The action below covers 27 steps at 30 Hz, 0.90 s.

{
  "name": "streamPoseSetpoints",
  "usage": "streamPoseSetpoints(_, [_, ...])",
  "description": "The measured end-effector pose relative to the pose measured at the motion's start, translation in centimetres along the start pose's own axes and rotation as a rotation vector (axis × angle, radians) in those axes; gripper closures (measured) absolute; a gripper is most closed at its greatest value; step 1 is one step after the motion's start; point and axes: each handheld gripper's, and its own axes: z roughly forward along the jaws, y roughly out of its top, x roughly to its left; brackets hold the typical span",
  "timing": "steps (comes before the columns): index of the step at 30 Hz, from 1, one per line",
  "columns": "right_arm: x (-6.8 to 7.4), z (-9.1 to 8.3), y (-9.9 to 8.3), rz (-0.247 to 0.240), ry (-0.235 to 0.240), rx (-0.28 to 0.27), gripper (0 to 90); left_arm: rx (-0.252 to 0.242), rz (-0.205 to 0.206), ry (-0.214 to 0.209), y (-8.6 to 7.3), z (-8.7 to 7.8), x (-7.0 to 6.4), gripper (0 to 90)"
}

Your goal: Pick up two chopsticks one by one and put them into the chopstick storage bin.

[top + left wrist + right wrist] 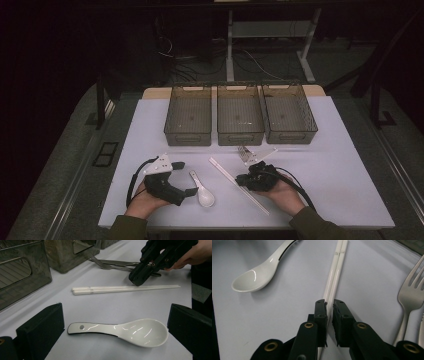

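The right tool [330,306] is clenching the white chopsticks [336,270] on the worktop [325,170]; the left tool [115,332], released, is straddling the white spoon [125,331].

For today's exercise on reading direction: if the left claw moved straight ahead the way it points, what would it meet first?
The white spoon, lying between the open left claw jaws. Beyond it lie the chopsticks, though depth is hard to judge.

The right hand-held gripper [330,307] hides the chopsticks' [335,272] near end (the fork [412,292] is cropped).
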Motion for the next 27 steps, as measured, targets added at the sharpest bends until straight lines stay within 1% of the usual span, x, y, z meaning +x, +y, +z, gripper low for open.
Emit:
streamPoseSetpoints(6, [-0.05,0.07,-0.05,0.001,0.003,0.012,82.5,0.0,0.0,0.0,0.0,0.01,0.01,0.0])
streamPoseSetpoints(15, [-0.07,0.01,-0.07,0.01,-0.001,0.014,82.6,-0.001,0.0,0.0,0.0,0.03,-0.04,0.0])
streamPoseSetpoints(17, [-0.06,0.27,-0.21,0.001,-0.016,0.038,82.2,-0.001,0.0,0.0,0.0,0.04,-0.03,0.0])
streamPoseSetpoints(19, [-0.14,0.27,-0.25,0.004,-0.01,0.034,82.3,-0.002,0.001,0.0,0.01,0.03,-0.04,0.0])
streamPoseSetpoints(27, [0.13,0.31,-0.3,-0.004,-0.029,0.037,82.1,-0.001,0.001,-0.001,0.0,0.04,-0.04,0.0])
